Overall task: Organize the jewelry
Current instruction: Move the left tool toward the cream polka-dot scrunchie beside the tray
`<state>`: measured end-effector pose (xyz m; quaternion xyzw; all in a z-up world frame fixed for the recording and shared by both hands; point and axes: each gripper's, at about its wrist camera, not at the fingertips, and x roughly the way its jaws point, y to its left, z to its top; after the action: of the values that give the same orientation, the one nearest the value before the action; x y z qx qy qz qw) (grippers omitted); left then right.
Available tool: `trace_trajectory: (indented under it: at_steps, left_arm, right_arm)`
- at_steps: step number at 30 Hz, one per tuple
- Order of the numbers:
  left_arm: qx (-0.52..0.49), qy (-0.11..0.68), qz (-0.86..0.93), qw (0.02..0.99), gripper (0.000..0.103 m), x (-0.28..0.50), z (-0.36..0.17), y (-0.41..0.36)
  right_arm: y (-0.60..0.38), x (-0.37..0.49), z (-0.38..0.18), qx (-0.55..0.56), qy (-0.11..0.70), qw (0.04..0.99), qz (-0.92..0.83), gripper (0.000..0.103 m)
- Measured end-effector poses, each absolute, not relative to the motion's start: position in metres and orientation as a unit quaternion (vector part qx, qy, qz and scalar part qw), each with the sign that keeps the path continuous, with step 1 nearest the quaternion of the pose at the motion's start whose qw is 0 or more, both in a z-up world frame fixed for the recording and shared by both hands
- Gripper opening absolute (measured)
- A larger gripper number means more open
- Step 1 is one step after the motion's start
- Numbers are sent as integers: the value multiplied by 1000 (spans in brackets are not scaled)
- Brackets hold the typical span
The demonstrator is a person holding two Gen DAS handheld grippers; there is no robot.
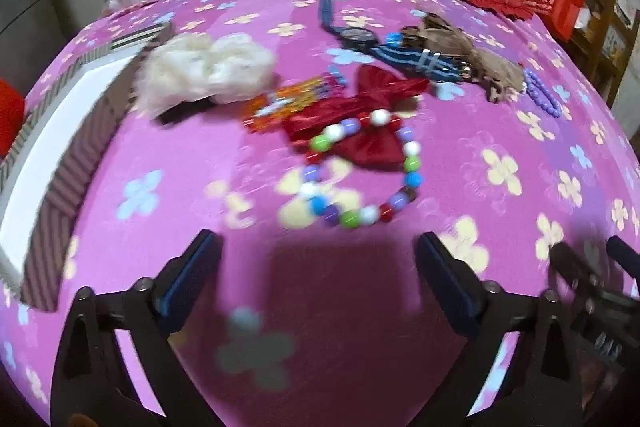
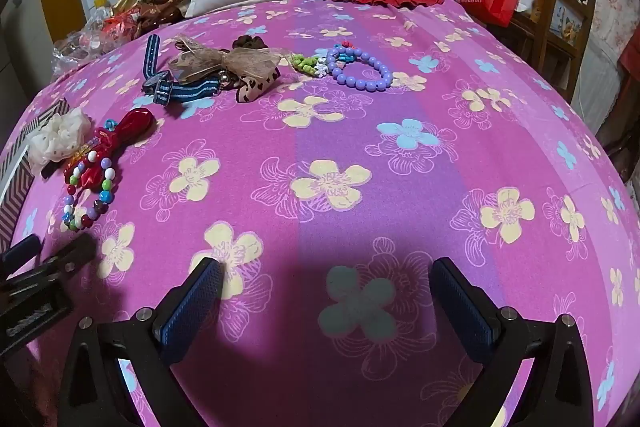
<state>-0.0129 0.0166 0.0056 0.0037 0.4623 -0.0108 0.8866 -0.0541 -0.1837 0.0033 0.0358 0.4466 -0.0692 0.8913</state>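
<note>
Two grippers, left gripper and right gripper, jaws apart and empty over bare bedspread.

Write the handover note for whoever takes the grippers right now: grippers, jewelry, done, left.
Left gripper: open, empty, above the bedspread just short of the multicolour bead bracelet.
Right gripper: open, empty, over bare bedspread.
Items: bead bracelet lies partly on the red bow; white scrunchie beside the striped box; watch and tan bow further back; purple bead bracelet to the right.
Done: nothing visibly in the box.
Left: every piece is still loose on the bed.
</note>
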Motion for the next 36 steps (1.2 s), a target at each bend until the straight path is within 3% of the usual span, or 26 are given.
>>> trace_trajectory:
  at_steps: [9,17,22,27,36]
  left_arm:
    - [-20,436,-1,900,96,-13,41,83]
    - [-28,463,-14,886,95,28,30,130]
    - [-44,477,-1,878,86,45,21,151]
    - [-41,471,13,881,86,51,21,159]
    - [-31,430,19,902,86,1,56,152]
  right_arm:
    - [-184,-54,3,36,446,891,-69,103]
    - [-184,-55,3,36,446,891,-69,103]
    - [-184,-55,3,36,446,892,-69,103]
    - [-184,-54,3,36,446,892,-69,103]
    - [-190,-61,6,57,431,897,-80,100]
